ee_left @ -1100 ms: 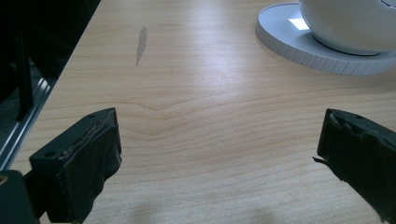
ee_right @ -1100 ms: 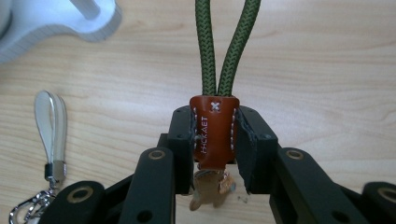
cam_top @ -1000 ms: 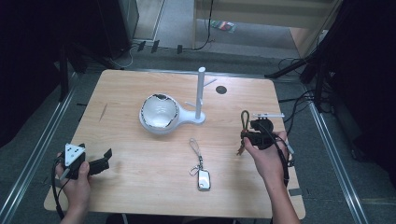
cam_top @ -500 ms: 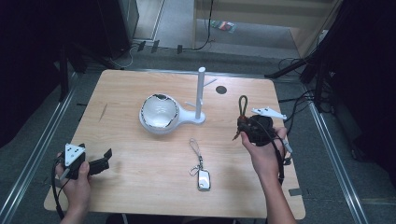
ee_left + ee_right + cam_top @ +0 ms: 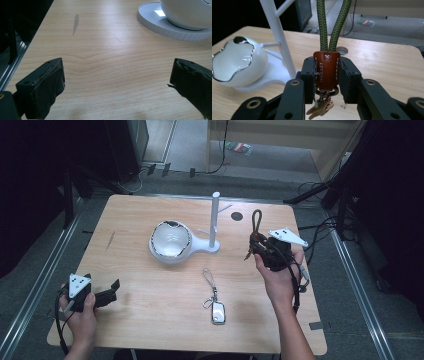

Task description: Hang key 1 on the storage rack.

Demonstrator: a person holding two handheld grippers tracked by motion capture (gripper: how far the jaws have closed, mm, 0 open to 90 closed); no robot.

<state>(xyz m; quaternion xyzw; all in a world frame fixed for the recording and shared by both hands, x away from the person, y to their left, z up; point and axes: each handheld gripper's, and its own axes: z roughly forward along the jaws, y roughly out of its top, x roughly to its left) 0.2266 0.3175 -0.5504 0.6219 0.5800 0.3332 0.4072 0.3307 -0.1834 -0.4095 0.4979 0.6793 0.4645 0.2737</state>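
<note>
My right gripper (image 5: 260, 245) is shut on a keychain (image 5: 326, 72) by its brown leather tab, with the green cord loop (image 5: 257, 221) standing up above the jaws and metal keys (image 5: 320, 109) hanging below. It is held above the table to the right of the white stand (image 5: 215, 222) with its pegs and white bowl-shaped tray (image 5: 170, 240). A second key fob (image 5: 218, 311) on a thin strap lies flat on the table near the front. My left gripper (image 5: 102, 296) rests open at the front left corner, nothing between its jaws.
The wooden table (image 5: 130, 220) has a round cable hole (image 5: 237, 216) behind the stand. Metal rails run along both sides of the table, and cables lie on the floor at the right.
My right gripper has risen a little with the keychain and shifted left toward the stand. The left gripper has stayed where it was.
</note>
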